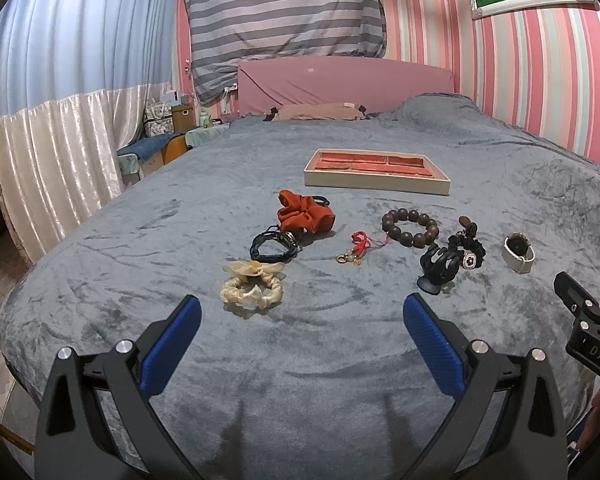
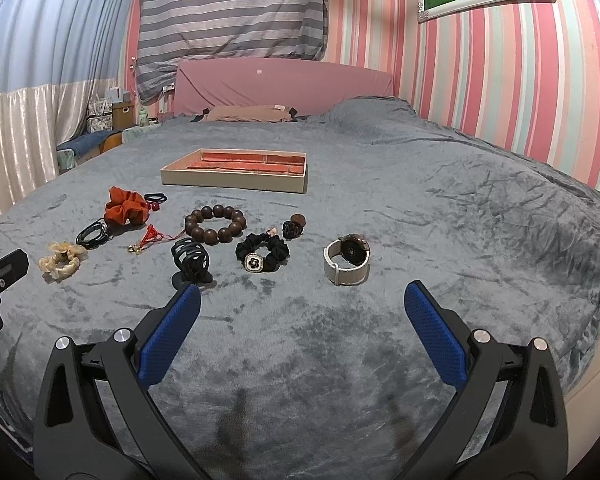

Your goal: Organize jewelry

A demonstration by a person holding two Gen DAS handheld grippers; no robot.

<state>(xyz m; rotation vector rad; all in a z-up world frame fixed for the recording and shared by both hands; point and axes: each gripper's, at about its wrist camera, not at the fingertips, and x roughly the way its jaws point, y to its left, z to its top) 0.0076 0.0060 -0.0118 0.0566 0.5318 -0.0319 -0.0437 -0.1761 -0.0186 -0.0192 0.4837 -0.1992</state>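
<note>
A beige tray with red compartments lies on the grey bed, empty. In front of it lie a cream scrunchie, a black cord bracelet, an orange scrunchie, a red tassel charm, a brown bead bracelet, a black claw clip, a black scrunchie with a flower charm and a watch. My left gripper and right gripper are open, empty, short of the items.
The grey blanket covers the bed. A pink headboard and a pillow stand at the far end. A curtain and small boxes are at the left. A striped wall runs along the right.
</note>
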